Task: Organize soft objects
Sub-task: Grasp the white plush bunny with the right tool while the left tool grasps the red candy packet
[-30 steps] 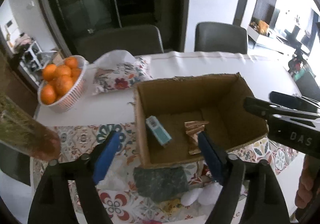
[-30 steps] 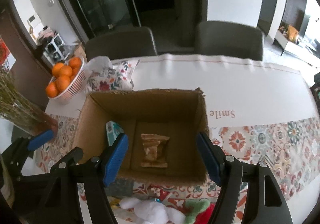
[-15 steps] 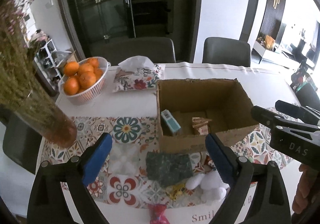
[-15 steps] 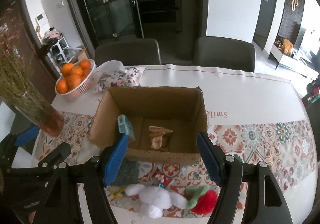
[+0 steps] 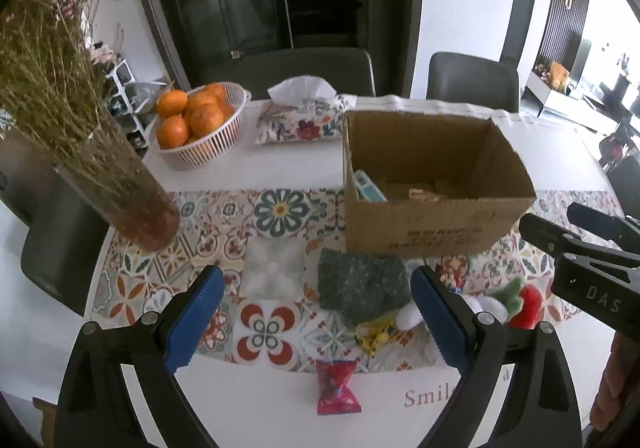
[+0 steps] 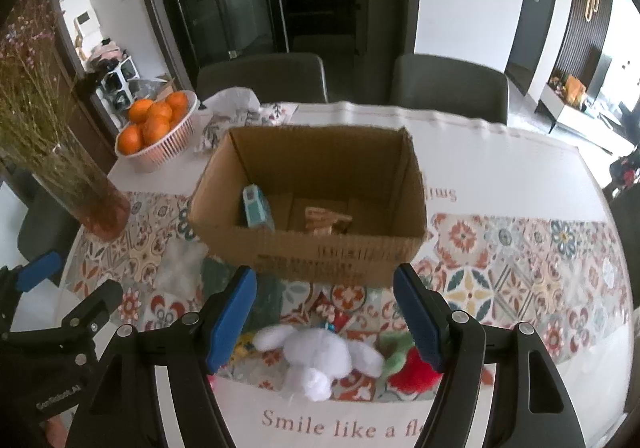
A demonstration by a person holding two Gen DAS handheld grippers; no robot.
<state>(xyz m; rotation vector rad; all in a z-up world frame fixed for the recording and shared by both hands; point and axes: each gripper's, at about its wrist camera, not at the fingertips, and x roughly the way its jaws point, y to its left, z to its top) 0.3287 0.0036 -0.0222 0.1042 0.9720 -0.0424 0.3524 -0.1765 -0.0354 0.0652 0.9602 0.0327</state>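
An open cardboard box point(image 5: 436, 224) point(image 6: 320, 256) stands on the patterned runner, with a teal carton point(image 6: 256, 208) and a brown snack packet point(image 6: 326, 218) inside. In front of it lie a dark green pad point(image 5: 360, 284), a clear white packet point(image 5: 272, 268), a yellow toy point(image 5: 374, 332), a red candy bag point(image 5: 336, 388), a white plush rabbit point(image 6: 320, 354) and a red and green plush point(image 6: 408, 364). My left gripper point(image 5: 316, 316) is open and empty above the green pad. My right gripper point(image 6: 326, 316) is open and empty above the rabbit.
A glass vase of dried flowers point(image 5: 120, 188) stands at the left. A white basket of oranges point(image 5: 196, 128) and a floral tissue pouch point(image 5: 300, 120) sit at the back. Two grey chairs point(image 6: 448, 88) stand behind the table.
Both grippers have pulled back and up from over the box toward the table's near edge. The soft items in front of the box have come into view. Both stay open.
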